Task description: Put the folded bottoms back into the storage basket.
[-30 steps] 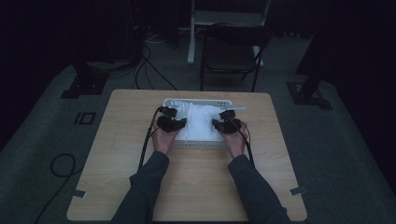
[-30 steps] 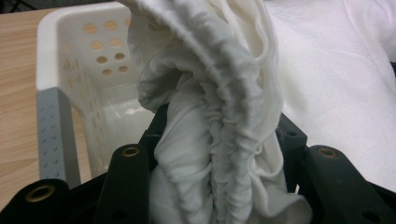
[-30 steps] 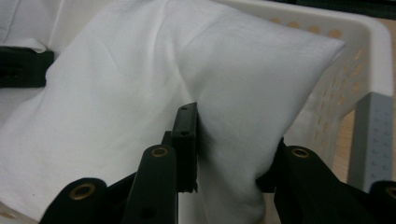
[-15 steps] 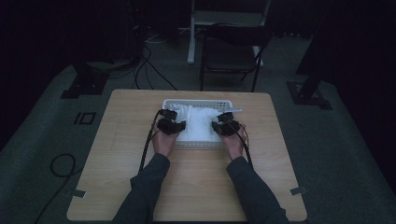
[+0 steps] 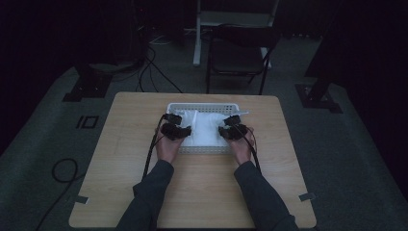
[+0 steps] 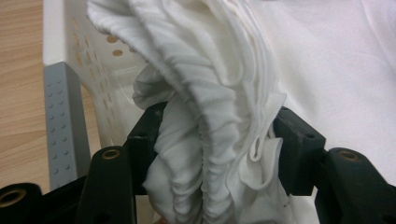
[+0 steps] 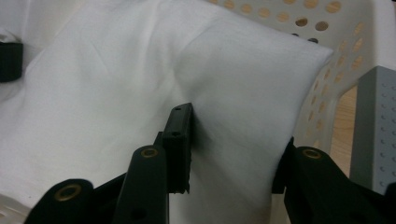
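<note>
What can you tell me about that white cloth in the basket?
The white cloth looks like soft, thin fabric, lying in a white perforated plastic basket on the wooden table. Much of it lies fairly smooth. At one side it is bunched into ribbed folds, pinched between the jaws of the left gripper. At the other side a fold of it sits between the jaws of the right gripper, close to the basket's wall.

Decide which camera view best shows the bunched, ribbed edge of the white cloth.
The left gripper view: the ribbed edge sits gathered between the jaws of the left gripper. The right gripper view shows smooth cloth; the high view shows a pale patch in the basket.
</note>
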Motion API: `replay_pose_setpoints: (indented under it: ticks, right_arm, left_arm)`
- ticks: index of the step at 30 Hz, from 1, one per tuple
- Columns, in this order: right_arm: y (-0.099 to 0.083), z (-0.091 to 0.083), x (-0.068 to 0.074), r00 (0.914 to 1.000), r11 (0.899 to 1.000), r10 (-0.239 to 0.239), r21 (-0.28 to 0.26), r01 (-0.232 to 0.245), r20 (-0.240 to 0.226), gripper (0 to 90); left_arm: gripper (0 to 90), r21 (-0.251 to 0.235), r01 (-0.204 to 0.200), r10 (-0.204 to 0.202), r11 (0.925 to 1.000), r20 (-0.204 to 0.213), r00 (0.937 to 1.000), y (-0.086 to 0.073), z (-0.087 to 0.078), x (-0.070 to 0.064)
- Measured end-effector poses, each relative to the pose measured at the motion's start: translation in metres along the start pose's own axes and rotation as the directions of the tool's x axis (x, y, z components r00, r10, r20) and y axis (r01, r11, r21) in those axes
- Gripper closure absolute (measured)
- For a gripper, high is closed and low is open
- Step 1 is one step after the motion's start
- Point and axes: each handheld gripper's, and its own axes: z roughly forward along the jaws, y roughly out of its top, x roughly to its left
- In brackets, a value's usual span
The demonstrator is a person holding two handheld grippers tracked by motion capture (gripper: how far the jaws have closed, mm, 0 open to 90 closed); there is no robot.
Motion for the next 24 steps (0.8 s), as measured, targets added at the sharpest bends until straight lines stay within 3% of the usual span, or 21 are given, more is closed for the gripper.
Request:
replay_pose_setpoints:
  ticks: [9,11,17,24]
  right_arm:
    - [0.002,-0.004,-0.005,0.9999,1.0,0.003,-0.011,-0.003,0.011,55.5]
    - [0.003,-0.007,-0.007,0.9999,1.0,0.01,-0.023,-0.01,0.001,53.9]
    - [0.005,-0.014,-0.01,1.0,0.999,0.005,-0.047,-0.005,-0.003,51.6]
    - [0.008,-0.03,-0.013,0.9999,0.995,-0.005,-0.095,0.004,-0.014,49.5]
  left_arm:
    - [38.3,-0.033,0.003,-0.004,0.9994,-0.011,0.9999,-0.001,-0.007,0.009]
    - [37.3,-0.067,0.003,-0.007,0.9977,-0.053,0.9986,0.0,-0.012,0.011]
    - [38.2,-0.132,0.04,-0.044,0.9904,-0.026,0.9987,0.008,-0.028,0.019]
    - [38.9,-0.163,0.027,-0.027,0.9862,-0.001,0.9996,0.005,-0.039,0.024]
